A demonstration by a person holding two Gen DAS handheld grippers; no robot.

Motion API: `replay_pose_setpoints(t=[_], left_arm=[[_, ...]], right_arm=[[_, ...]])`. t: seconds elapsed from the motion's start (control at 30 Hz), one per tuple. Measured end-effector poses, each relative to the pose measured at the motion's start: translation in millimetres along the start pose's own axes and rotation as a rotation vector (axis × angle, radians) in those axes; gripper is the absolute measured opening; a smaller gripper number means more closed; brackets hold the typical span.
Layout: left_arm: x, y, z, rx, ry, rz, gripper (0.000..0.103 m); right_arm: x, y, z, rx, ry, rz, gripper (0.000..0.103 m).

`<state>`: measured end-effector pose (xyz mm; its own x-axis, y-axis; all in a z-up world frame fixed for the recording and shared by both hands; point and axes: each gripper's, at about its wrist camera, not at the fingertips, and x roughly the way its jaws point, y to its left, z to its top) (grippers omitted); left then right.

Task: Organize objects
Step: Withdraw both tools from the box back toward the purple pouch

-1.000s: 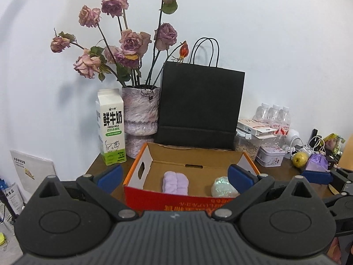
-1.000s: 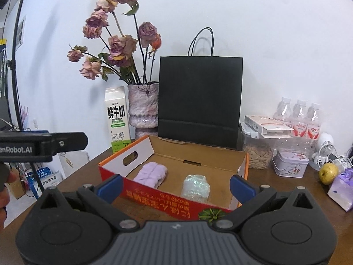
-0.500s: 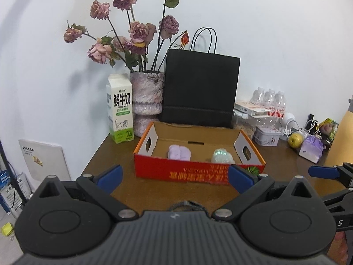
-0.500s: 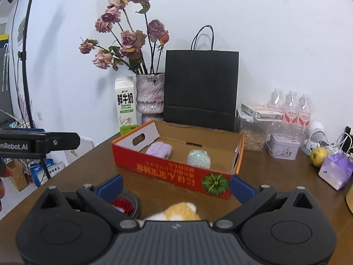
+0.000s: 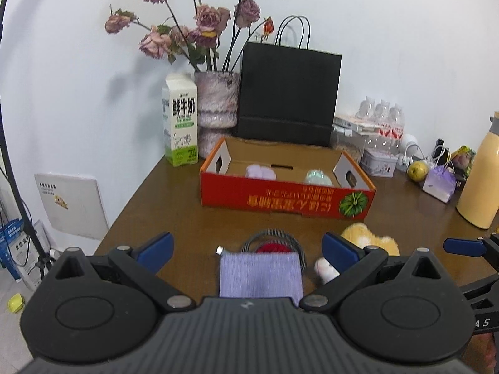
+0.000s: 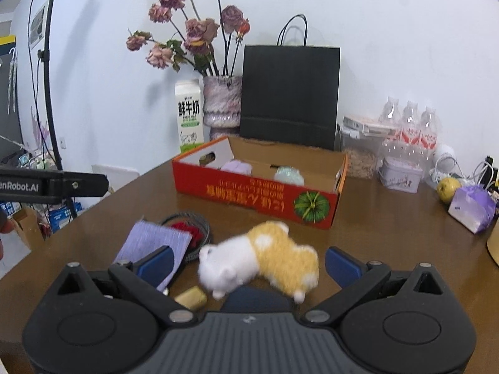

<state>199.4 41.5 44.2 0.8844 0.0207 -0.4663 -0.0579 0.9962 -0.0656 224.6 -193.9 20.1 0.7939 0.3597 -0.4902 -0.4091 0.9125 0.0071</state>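
Right wrist: plush dog [image 6: 265, 258] lies before red box [image 6: 259, 193].

Brown wooden counter [image 6: 389, 237]. Red cardboard box [image 6: 255, 193] sat mid-counter. Behind the box: milk carton [image 6: 189, 115], vase [image 6: 222, 103], black paper bag [image 6: 290, 96]. In front of the box: plush toy [image 6: 259, 258], purple cloth [image 6: 152, 244], coiled cable [image 6: 187, 218]. Right of the box: tin [image 6: 400, 176], apple [image 6: 447, 188].

Left tongs [image 5: 246, 247] spread wide and level, right tongs [image 6: 248, 261] likewise, both empty
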Motion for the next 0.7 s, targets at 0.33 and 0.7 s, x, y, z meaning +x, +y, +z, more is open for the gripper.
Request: replay_pose_setpoints(t=[0.33, 0.7], left_arm=[[-0.4, 2.1, -41.9, 0.003, 0.092, -0.004, 0.103], [4.9, -5.3, -81.7, 0.011, 0.198, -0.037, 0.103]], right_arm=[[-4.1, 4.3, -36.5, 0.015, 0.058, 0.008, 0.103], [4.1, 4.8, -70.1, 0.033, 0.133, 0.017, 0.103]])
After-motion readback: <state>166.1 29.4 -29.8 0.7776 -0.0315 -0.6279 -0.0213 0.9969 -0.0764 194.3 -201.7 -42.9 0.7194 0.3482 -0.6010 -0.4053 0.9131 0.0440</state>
